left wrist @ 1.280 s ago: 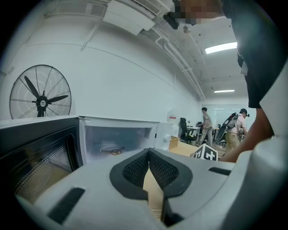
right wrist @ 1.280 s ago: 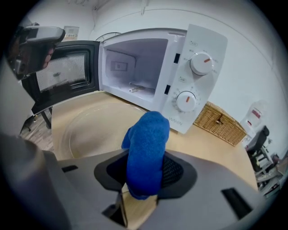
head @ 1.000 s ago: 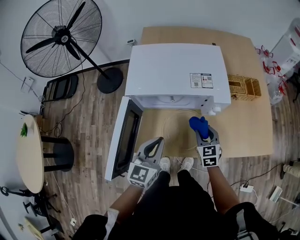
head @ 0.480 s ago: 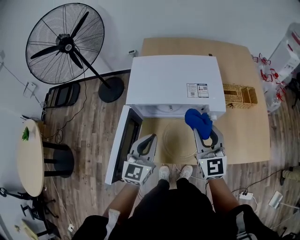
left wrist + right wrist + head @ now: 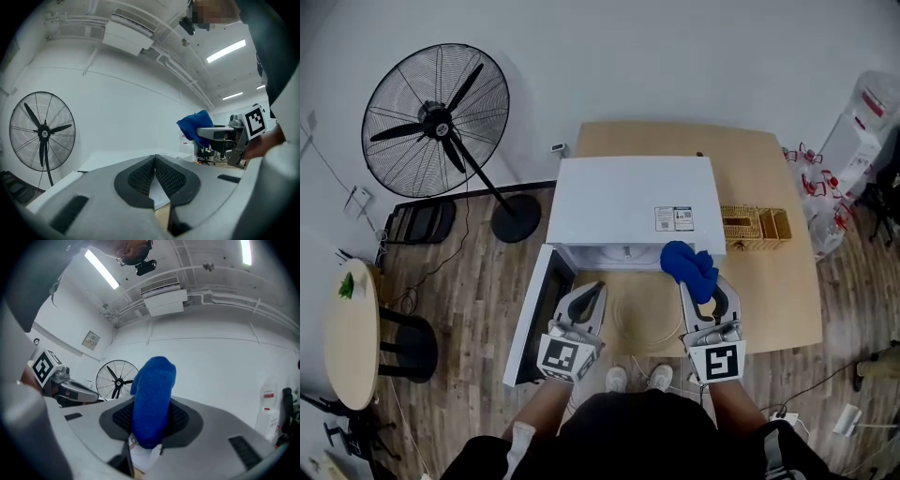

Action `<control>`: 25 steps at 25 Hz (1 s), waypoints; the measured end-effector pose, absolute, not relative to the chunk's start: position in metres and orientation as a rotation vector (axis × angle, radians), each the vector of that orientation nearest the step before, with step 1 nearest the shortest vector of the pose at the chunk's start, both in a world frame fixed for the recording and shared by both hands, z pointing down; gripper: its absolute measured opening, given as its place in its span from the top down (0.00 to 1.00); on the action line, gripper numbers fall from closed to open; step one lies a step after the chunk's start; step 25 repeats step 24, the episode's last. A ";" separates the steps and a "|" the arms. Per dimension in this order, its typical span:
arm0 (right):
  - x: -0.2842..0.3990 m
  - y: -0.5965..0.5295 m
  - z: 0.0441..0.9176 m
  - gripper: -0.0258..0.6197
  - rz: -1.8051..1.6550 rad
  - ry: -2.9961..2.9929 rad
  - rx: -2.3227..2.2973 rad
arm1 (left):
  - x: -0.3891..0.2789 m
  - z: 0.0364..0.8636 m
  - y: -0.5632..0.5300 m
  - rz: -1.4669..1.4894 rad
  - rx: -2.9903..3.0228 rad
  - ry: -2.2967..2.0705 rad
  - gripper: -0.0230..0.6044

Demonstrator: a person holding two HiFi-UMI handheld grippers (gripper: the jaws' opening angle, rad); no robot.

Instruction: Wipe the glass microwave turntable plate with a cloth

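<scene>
A: Where's the plate?
B: The round clear glass turntable plate [image 5: 649,314] is out of the oven. It lies flat on the light wooden surface [image 5: 769,291], just in front of the white microwave [image 5: 628,202]. The microwave door [image 5: 534,314] is swung open to the left.
A: Grippers?
B: The right hand-held gripper [image 5: 697,284] is clamped on a bunched blue cloth [image 5: 686,264]. The right gripper view confirms it: the cloth [image 5: 152,399] is wedged between both pads and bulges out past the tips. The left hand-held gripper [image 5: 597,287] is clenched with nothing in it. The left gripper view shows its pads [image 5: 140,176] meeting at the tip.
A: Cloth on the glass?
B: No contact that I can see. In the head view it sits over the plate's far right edge, by the microwave opening. The left gripper view has the cloth [image 5: 197,126] up in the air. Both grippers point away from the person, one at each side of the plate.
A: Anything else on the surface?
B: A woven wicker basket [image 5: 752,228] sits right of the microwave, apart from the plate. Off the surface, a black pedestal fan [image 5: 436,122] stands on the wood floor at far left. A small round table [image 5: 347,337] is at the left edge.
</scene>
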State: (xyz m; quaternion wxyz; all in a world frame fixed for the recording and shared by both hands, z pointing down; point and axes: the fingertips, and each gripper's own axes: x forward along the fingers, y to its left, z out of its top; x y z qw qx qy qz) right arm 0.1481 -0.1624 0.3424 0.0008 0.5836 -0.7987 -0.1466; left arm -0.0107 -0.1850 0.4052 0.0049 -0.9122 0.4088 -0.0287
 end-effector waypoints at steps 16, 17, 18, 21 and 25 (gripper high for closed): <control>0.157 -0.158 0.315 0.77 -0.577 -2.472 1.838 | 0.010 0.379 -0.184 -0.012 -2.836 1.246 0.95; 0.157 -0.158 0.314 0.77 -0.580 -2.469 1.838 | 0.011 0.377 -0.184 -0.009 -2.837 1.241 0.95; 0.157 -0.158 0.313 0.77 -0.583 -2.464 1.837 | 0.012 0.376 -0.184 -0.007 -2.837 1.236 0.95; 0.156 -0.159 0.312 0.77 -0.592 -2.460 1.830 | 0.014 0.374 -0.185 -0.001 -2.836 1.228 0.95; 0.152 -0.160 0.309 0.77 -0.597 -2.478 1.832 | 0.015 0.372 -0.185 0.008 -2.838 1.231 0.95</control>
